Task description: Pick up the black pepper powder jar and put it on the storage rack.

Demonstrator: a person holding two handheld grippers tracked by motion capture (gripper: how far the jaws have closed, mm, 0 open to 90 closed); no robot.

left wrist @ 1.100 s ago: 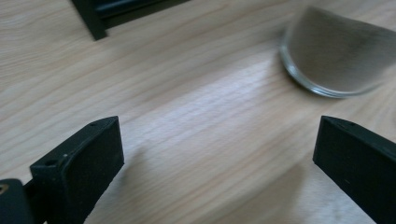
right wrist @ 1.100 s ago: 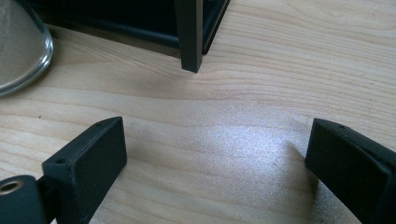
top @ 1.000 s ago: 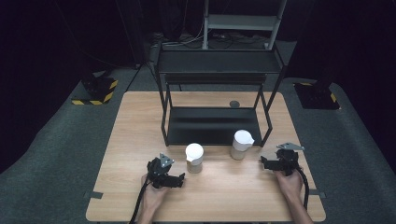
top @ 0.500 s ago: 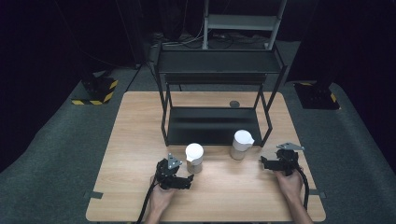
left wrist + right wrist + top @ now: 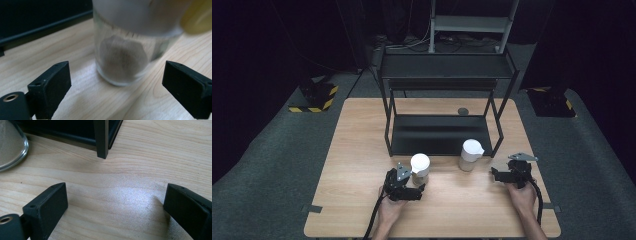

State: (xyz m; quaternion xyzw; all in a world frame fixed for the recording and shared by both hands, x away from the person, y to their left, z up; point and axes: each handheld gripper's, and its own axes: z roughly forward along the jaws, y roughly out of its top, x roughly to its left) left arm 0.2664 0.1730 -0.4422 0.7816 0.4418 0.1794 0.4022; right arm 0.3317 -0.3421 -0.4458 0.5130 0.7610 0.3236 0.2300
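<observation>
The step in hand looks like a reach-and-grasp on the nearer glass jar (image 5: pixel 419 167), the one with the white lid standing on the bench (image 5: pixel 357 150) just in front of the black shelf rack (image 5: pixel 439 100). Taking that rack as the landmark: the left tool (image 5: pixel 416 186) sits on the person's side of the jar, well in front of the rack's left front leg. In the left gripper view its jaws stand on either side of the jar (image 5: pixel 125 50), and they have just been closing, yet bench wood still shows between each pad and the glass, so nothing is gripped. The jar holds something brownish; what it is I cannot tell.

The next move, as I judge it, calls for easing forward a little so the pads sit level with the jar's body, below the lid, then finishing the squeeze square on the glass so it does not skid or tip.

The right tool (image 5: pixel 499 175) rests just in front of the rack's right front leg (image 5: pixel 101 138), jaws spread wide over bare bench, holding nothing. The second white-lidded jar (image 5: pixel 471 154) stands between it and the first, just before the rack's lower shelf.
</observation>
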